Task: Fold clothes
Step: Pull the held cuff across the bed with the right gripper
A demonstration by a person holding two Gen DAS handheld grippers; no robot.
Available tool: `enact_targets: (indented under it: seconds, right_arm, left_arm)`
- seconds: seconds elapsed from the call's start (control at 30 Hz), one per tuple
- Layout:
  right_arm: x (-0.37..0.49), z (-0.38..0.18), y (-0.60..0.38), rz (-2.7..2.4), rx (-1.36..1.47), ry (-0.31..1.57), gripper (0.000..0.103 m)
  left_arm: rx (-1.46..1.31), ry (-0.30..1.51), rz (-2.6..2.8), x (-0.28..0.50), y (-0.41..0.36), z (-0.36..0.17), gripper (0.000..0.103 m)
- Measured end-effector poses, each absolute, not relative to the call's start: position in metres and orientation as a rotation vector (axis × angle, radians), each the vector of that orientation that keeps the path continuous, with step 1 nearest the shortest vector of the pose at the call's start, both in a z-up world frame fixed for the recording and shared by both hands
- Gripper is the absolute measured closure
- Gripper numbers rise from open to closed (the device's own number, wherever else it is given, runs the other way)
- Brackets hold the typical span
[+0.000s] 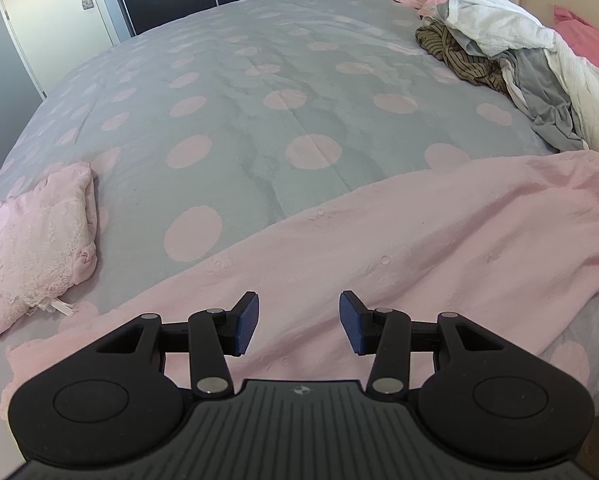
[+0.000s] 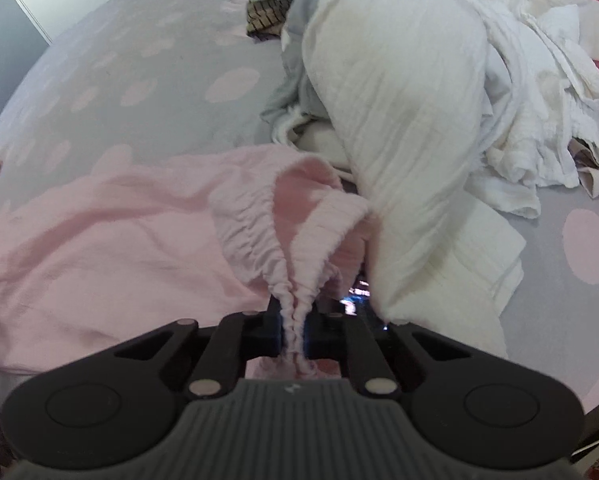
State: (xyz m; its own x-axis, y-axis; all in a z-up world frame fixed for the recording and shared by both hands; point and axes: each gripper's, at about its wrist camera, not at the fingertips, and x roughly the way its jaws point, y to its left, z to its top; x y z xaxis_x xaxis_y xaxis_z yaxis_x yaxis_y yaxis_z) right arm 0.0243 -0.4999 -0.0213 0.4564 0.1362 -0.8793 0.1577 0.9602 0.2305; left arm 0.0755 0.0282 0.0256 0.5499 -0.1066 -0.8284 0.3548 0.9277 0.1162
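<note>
While tilted down, right hand-held gripper (image 2: 295,326) pinches pink garment (image 2: 111,224).

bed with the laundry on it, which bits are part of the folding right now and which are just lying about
In the job:
- crinkled pink cotton garment, gathered edge pinched in the right claw
- left claw, open above it

Lying about:
- folded pink lace piece
- heap of white and grey clothes
- brown striped garment

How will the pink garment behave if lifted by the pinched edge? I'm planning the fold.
Probably floppy: the pink garment bunches into gathers where the right gripper pinches it. Likely light, since it lies thin and wrinkled on the bed. The rest should drape and trail.
</note>
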Motion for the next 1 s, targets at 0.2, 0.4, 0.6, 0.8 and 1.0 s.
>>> enact_targets:
  seconds: [0.2, 0.4, 0.6, 0.8, 1.0]
  right_arm:
    - [0.035, 0.025, -0.448, 0.142, 0.349, 1.002, 0.093]
    - [0.057, 0.064, -0.385, 0.301, 0.332, 0.93, 0.093]
    - [0.071, 0.101, -0.31, 0.474, 0.279, 0.91, 0.093]
    - [0.092, 0.117, -0.222, 0.624, 0.164, 0.932, 0.093]
    - [0.109, 0.13, -0.112, 0.792, 0.027, 0.958, 0.093]
  left_arm:
    - [0.236, 0.93, -0.275, 0.069, 0.044, 0.039, 0.061]
    - [0.13, 0.934, -0.231, 0.061, 0.088, 0.052, 0.061]
    - [0.053, 0.949, -0.161, 0.05, 0.153, 0.07, 0.061]
    - [0.058, 0.923, -0.042, 0.038, 0.223, 0.087, 0.061]
    - [-0.043, 0.906, 0.082, 0.018, 0.305, 0.087, 0.061]
